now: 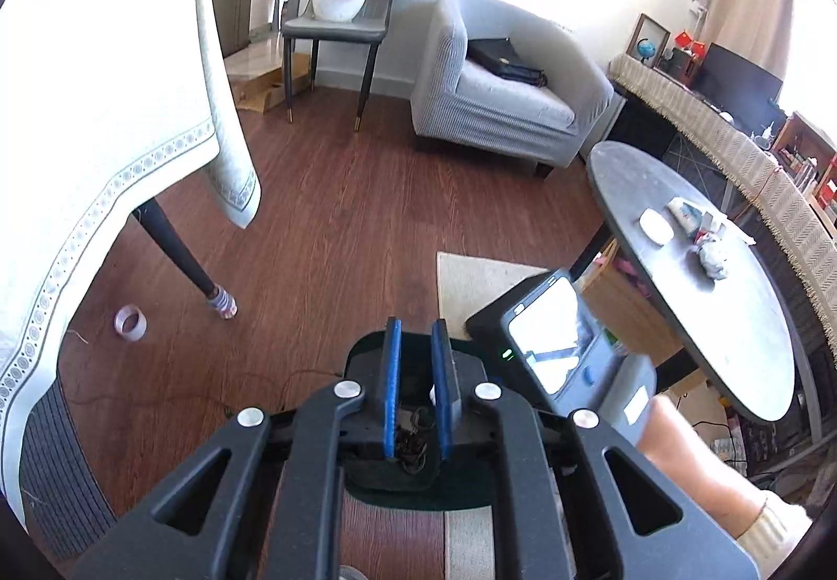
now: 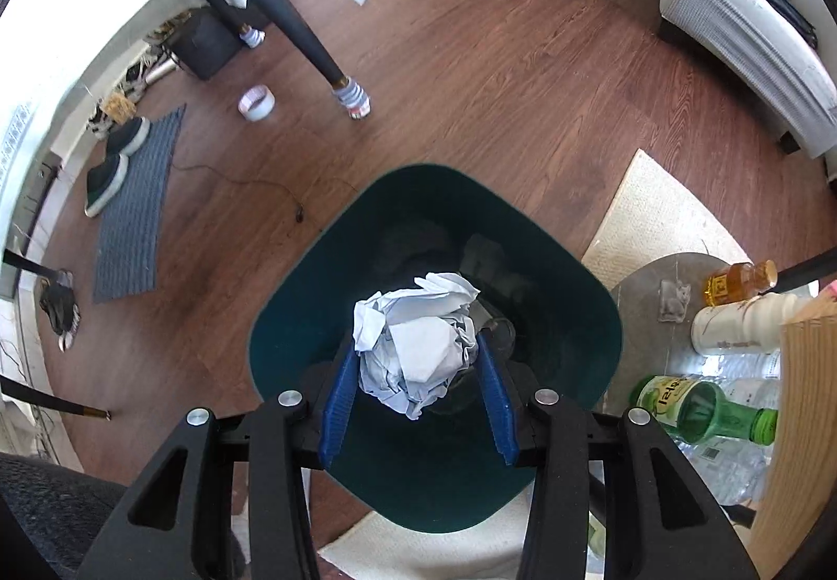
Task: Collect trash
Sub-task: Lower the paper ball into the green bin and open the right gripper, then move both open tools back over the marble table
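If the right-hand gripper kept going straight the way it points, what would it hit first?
Probably the inside of the dark green bin. The right gripper, clamped on a crumpled paper ball, points steeply down into its opening, where some trash already lies. How deep the bin goes is unclear.

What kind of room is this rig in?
Most likely a home living room: a grey armchair, a round coffee table and a TV on a low cabinet, with wood flooring.
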A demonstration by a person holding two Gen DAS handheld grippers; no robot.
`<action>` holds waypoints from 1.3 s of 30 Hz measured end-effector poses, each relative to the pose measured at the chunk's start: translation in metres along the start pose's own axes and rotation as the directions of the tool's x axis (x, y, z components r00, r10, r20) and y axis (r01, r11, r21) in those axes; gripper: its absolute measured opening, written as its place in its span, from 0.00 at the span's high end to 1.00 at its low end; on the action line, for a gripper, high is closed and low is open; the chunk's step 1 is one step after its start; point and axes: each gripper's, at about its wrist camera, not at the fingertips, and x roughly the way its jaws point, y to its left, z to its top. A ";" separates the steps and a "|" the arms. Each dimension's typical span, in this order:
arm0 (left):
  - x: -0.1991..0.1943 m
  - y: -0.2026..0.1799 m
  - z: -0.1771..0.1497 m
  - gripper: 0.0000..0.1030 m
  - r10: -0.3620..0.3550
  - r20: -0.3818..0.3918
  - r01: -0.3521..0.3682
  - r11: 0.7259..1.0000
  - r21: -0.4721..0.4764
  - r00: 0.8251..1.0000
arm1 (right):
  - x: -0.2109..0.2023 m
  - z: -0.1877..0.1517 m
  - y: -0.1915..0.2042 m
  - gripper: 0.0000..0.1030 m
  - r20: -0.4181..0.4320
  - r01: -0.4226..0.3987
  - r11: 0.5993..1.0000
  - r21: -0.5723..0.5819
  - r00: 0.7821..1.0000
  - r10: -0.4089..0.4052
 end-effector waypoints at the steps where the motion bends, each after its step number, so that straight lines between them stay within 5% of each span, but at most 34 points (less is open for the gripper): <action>1: -0.003 -0.002 0.003 0.87 -0.005 0.011 0.005 1.000 0.000 1.000 | 0.002 -0.001 0.001 0.56 -0.007 0.004 1.000 -0.006 1.000 -0.004; 6: -0.019 -0.013 0.014 0.87 -0.017 0.072 0.017 1.000 0.005 0.997 | 0.015 -0.007 0.001 0.54 -0.043 0.072 0.996 -0.045 0.996 -0.074; 15: -0.033 -0.029 0.028 0.87 -0.027 0.126 0.025 1.000 0.011 0.992 | 0.011 -0.016 -0.008 0.48 -0.041 0.053 0.996 -0.071 0.998 -0.056; 24: -0.047 -0.042 0.036 0.87 -0.035 0.189 0.033 0.999 0.011 0.981 | -0.055 -0.008 0.004 0.48 0.126 0.020 0.994 -0.108 0.992 -0.006; 39: -0.041 -0.079 0.044 0.85 -0.065 0.205 0.056 0.997 0.046 0.977 | -0.167 -0.027 -0.040 0.55 0.385 0.054 0.998 -0.014 0.922 -0.044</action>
